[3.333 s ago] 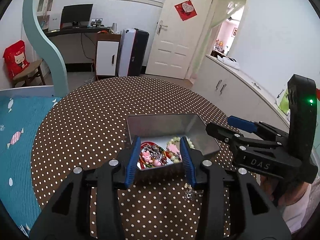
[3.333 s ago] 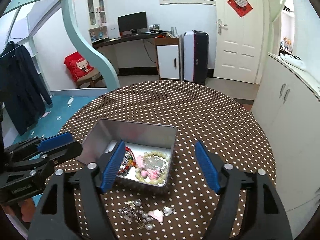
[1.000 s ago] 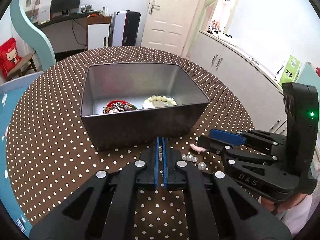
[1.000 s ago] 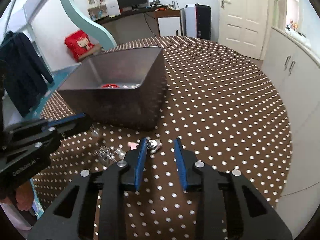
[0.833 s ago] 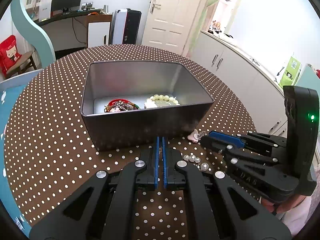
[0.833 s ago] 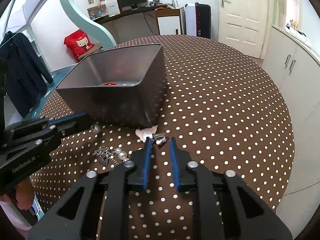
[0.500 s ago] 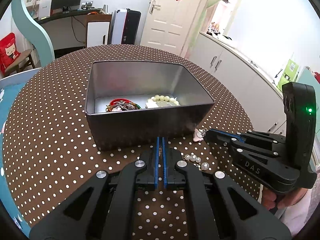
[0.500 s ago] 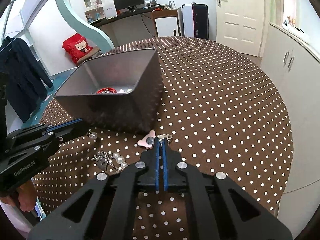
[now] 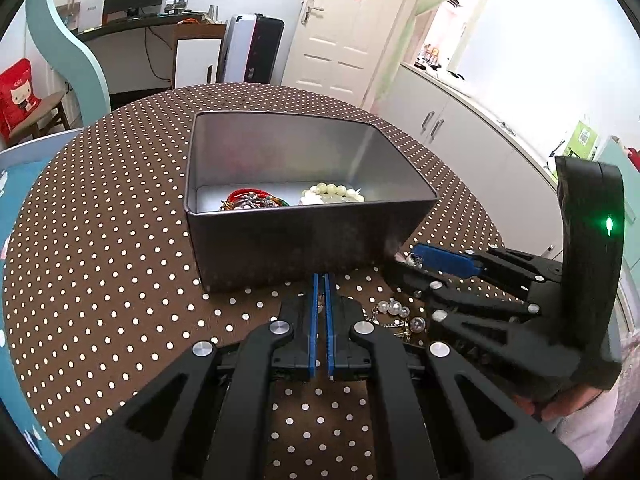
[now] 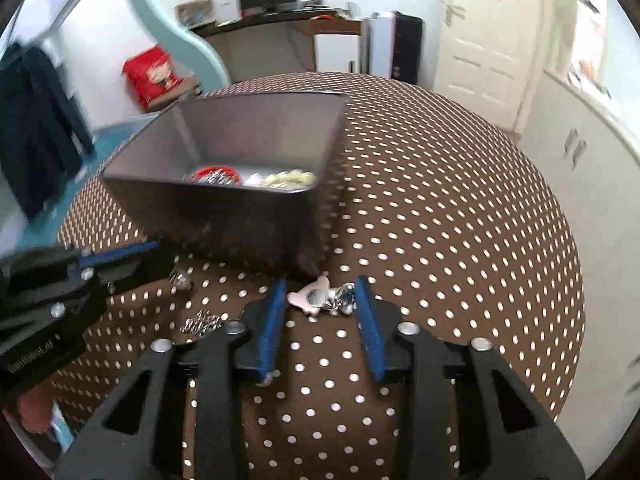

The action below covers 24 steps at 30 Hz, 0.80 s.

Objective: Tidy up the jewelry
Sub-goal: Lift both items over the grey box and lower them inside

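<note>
Half a second ago the right gripper (image 10: 320, 300) was pressed shut; its jaws have just been opening and now stand apart, with the pink charm (image 10: 310, 296) lying between the fingertips on the dotted table (image 10: 440, 240), untouched. Just ahead stands the metal box (image 9: 304, 236). The left gripper (image 9: 321, 280) is closed, holding nothing, its tip near the box wall; pearl beads (image 9: 392, 308) lie to its right.

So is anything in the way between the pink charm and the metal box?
Only the box's own near wall. The pink charm lies on the table just in front of it, between the open jaws of the right tool, so it must be lifted over that wall.
</note>
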Motion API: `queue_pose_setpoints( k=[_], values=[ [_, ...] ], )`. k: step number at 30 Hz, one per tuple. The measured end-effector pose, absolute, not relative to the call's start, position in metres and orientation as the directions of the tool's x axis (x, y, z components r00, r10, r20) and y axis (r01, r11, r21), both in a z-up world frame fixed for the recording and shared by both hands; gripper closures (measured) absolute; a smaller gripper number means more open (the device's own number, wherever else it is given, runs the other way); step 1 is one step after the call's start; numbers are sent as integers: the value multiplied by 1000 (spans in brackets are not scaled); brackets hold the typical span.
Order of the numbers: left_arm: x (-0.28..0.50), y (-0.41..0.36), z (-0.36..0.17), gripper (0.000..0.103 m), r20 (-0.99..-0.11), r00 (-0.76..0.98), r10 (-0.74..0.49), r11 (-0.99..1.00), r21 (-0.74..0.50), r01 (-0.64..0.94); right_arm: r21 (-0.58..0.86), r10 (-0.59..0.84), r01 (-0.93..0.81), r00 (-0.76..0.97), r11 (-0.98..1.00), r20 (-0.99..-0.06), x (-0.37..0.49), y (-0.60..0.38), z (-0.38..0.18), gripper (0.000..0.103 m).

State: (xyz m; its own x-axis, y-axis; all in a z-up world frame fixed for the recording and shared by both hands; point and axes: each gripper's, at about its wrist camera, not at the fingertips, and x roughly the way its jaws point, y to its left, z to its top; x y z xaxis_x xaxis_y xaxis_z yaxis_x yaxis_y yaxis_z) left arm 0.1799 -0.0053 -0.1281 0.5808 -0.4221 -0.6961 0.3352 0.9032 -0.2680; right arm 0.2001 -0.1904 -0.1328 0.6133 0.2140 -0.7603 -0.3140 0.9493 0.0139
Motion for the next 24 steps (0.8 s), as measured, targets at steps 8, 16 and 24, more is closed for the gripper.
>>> queue_pose_setpoints(
  k=[8,16,24],
  values=[
    [183,-3,-129,100,-703,581,-410,910,-268,318,5,225,-338,615,941,-756,198,-191,-139,76],
    [175,-1,-121,100,-681,594,-429,901,-276,335,33,226,-309,617,951,-754,196,-201,-135,78],
    [167,3,-104,100,-649,616,-448,893,-282,352,26,227,-303,652,953,-724,188,-204,-118,78]
  ],
)
